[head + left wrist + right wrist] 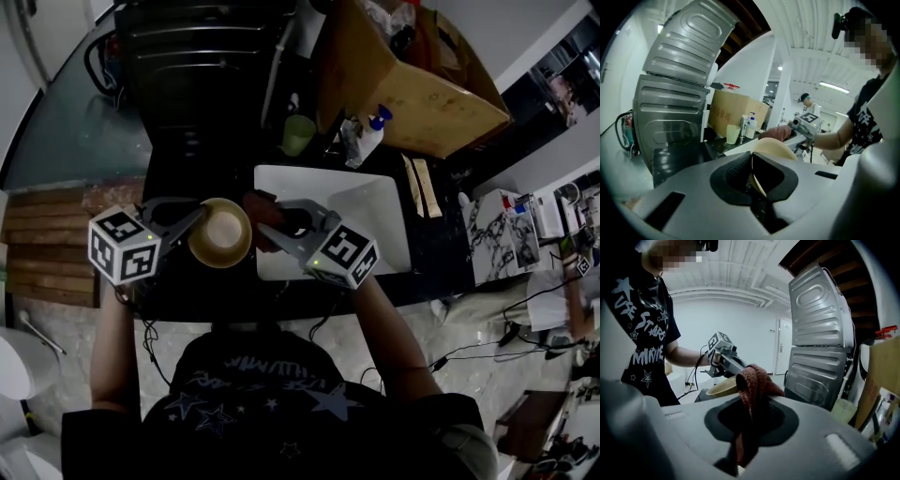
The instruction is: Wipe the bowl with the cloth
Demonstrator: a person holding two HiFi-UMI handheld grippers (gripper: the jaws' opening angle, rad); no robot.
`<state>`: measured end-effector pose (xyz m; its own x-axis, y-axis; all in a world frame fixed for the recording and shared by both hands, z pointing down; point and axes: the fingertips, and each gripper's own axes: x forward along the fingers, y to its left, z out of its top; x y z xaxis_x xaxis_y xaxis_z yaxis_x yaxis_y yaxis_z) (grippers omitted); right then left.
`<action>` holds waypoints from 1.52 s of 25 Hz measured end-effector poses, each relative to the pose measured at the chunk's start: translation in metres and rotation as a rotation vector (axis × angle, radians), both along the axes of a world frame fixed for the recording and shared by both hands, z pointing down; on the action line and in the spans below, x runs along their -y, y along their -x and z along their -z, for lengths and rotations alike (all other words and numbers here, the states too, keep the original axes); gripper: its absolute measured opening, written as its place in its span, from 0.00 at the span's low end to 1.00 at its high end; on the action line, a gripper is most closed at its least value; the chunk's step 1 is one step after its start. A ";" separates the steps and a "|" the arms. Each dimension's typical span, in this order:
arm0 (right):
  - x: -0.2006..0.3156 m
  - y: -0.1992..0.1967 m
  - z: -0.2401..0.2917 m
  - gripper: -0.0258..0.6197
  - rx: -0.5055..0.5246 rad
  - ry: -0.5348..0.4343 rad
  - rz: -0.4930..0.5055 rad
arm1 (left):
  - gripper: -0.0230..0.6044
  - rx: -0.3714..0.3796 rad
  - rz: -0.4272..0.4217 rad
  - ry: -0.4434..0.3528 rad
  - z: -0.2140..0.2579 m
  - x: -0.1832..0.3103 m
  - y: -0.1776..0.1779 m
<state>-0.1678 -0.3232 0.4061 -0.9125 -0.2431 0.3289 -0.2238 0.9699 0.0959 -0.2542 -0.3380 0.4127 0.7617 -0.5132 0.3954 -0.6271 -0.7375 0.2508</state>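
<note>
A tan bowl [222, 232] hangs above the dark counter, tipped on its side with its opening toward the camera in the head view. My left gripper [194, 222] is shut on its rim, which shows as a thin cream edge [758, 180] between the jaws, with the bowl [774, 148] rising beyond them. My right gripper [265, 227] is shut on a reddish-brown cloth [752, 383], bunched between the jaws. In the head view the cloth [263, 209] sits just right of the bowl. From the right gripper view the bowl [723, 387] lies just left of and behind the cloth.
A white board [366, 217] lies on the dark counter under my right gripper. A pale green cup [298, 134] and a spray bottle [370, 137] stand behind it, beside a cardboard box [403, 80]. Grey metal panels [675, 93] rise at the back left.
</note>
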 end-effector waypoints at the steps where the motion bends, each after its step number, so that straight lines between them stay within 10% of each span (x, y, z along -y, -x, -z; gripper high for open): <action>1: -0.001 0.005 0.001 0.13 0.002 -0.005 0.029 | 0.07 0.009 -0.057 -0.010 0.000 -0.006 -0.004; 7: -0.019 0.034 0.017 0.13 0.104 0.059 0.229 | 0.07 -0.112 -0.349 -0.056 0.021 -0.047 -0.029; 13: -0.027 0.048 0.030 0.13 0.231 0.156 0.334 | 0.07 -0.280 -0.396 -0.110 0.054 -0.056 -0.026; 25: -0.051 0.073 0.039 0.13 0.335 0.149 0.334 | 0.07 -0.595 -0.188 -0.163 0.099 -0.019 -0.004; 38: -0.068 0.046 0.016 0.13 0.341 0.225 0.289 | 0.07 -0.460 0.118 -0.186 0.062 0.012 0.024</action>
<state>-0.2137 -0.2555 0.3897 -0.9968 0.0786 0.0154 0.0753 0.9851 -0.1548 -0.2785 -0.3505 0.3504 0.7681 -0.6361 -0.0734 -0.5643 -0.7266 0.3919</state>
